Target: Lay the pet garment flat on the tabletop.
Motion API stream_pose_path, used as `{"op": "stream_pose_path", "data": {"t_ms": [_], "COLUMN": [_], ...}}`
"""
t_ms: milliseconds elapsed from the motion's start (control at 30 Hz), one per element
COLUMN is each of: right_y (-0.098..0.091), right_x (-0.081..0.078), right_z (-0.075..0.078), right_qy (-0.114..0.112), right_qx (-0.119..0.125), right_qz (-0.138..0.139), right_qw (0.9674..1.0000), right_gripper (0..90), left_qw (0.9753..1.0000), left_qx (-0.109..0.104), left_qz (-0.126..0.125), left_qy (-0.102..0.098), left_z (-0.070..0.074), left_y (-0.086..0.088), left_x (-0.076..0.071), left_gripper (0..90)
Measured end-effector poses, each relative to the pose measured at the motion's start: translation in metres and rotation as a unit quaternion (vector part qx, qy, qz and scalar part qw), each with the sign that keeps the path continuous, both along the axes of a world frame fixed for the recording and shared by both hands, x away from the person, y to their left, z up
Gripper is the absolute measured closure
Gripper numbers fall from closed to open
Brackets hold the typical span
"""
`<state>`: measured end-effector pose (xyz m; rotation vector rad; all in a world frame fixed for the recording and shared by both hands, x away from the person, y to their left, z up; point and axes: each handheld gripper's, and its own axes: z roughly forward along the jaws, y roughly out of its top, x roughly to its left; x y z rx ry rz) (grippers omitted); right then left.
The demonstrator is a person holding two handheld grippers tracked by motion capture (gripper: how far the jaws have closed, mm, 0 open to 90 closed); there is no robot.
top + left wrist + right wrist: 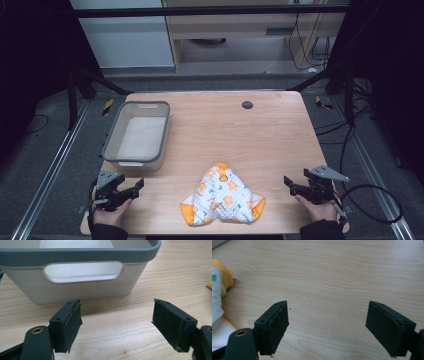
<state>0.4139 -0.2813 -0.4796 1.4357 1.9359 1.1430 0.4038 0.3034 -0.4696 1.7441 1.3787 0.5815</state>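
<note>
1. The crumpled cloth (222, 197) lies near the counter's (260, 130) front edge, between both hands; its long axis runs left to right.
2. The left hand-held gripper (134, 186) and right hand-held gripper (291, 184) stand open, empty, about equally near.
3. Bare counter surrounds the cloth; the bin (116, 145) stands just beyond the left hand-held gripper.

Lighting: table (260, 130) evenly bright, surroundings dark at frame edges. Shadows soft. High view slightly blurred; gripper views sharp, mild glare on basket (75, 287).
</note>
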Motion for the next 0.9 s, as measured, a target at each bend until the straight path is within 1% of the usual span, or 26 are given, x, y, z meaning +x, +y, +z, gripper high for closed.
{"op": "stream_pose_path", "data": {"t_ms": [33,100,133,167,233,300,333,367,433,500,533,567,633,700,767,800,833,867,900], "right_y": [0.0,0.002,0.004,0.004,0.009,0.014,0.014,0.018,0.02,0.024,0.024,0.026,0.028,0.031,0.033,0.033,0.034,0.036,0.036], "right_x": [0.0,-0.001,-0.001,-0.001,-0.002,-0.002,-0.002,-0.002,-0.002,0.0,0.0,0.002,0.003,0.005,0.007,0.007,0.008,0.01,0.01], "right_z": [0.0,0.001,0.001,0.001,0.002,0.004,0.004,0.007,0.009,0.014,0.014,0.018,0.02,0.025,0.03,0.03,0.033,0.04,0.04], "right_qy": [-0.001,0.002,0.002,0.002,0.004,0.003,0.003,-0.002,-0.004,-0.011,-0.011,-0.015,-0.016,-0.022,-0.026,-0.026,-0.028,-0.033,-0.033], "right_qx": [-0.004,-0.001,-0.005,-0.005,-0.006,-0.007,-0.007,-0.006,-0.004,-0.001,-0.001,-0.003,-0.006,-0.007,-0.006,-0.006,-0.003,0.0,0.0], "right_qz": [0.003,0.008,0.012,0.012,0.022,0.031,0.031,0.037,0.04,0.05,0.05,0.054,0.054,0.058,0.061,0.061,0.062,0.067,0.067], "right_qw": [1.0,1.0,0.9999,0.9999,0.9997,0.9995,0.9995,0.9993,0.9992,0.9987,0.9987,0.9984,0.9984,0.9981,0.9978,0.9978,0.9976,0.9972,0.9972], "right_gripper": [18.3,17.7,17.4,17.4,17.2,17.2,17.2,17.4,17.5,17.7,17.7,17.6,17.6,17.7,18.2,18.2,18.4,19.0,19.0], "left_qw": [1.0,1.0,0.9999,0.9999,0.9997,0.9994,0.9994,0.9992,0.9991,0.9988,0.9985,0.9982,0.9975,0.9966,0.9961,0.9961,0.9959,0.9954,0.9954], "left_qx": [-0.001,-0.003,-0.004,-0.004,-0.004,0.001,0.001,0.003,0.0,0.001,0.003,0.002,0.008,0.008,0.005,0.005,0.0,-0.001,-0.001], "left_qz": [-0.003,-0.004,-0.01,-0.01,-0.024,-0.034,-0.034,-0.04,-0.043,-0.049,-0.054,-0.06,-0.068,-0.077,-0.082,-0.082,-0.084,-0.088,-0.088], "left_qy": [0.0,-0.001,-0.002,-0.002,-0.003,-0.004,-0.004,-0.005,-0.004,-0.006,-0.008,-0.009,-0.02,-0.028,-0.033,-0.033,-0.034,-0.038,-0.038], "left_z": [0.001,0.001,0.003,0.003,0.006,0.007,0.007,0.009,0.01,0.013,0.014,0.016,0.021,0.029,0.034,0.034,0.038,0.044,0.044], "left_y": [-0.001,-0.003,-0.007,-0.007,-0.012,-0.016,-0.016,-0.019,-0.02,-0.024,-0.025,-0.027,-0.031,-0.036,-0.04,-0.04,-0.042,-0.045,-0.045], "left_x": [-0.001,-0.002,-0.005,-0.005,-0.008,-0.009,-0.009,-0.009,-0.009,-0.01,-0.01,-0.01,-0.009,-0.008,-0.007,-0.007,-0.006,-0.003,-0.003], "left_gripper": [23.5,24.3,24.8,25.2,25.7,26.1,26.0,26.0,26.0,25.9,25.9,25.3,25.2,25.3,25.3,25.3,25.3,25.4,25.4]}}
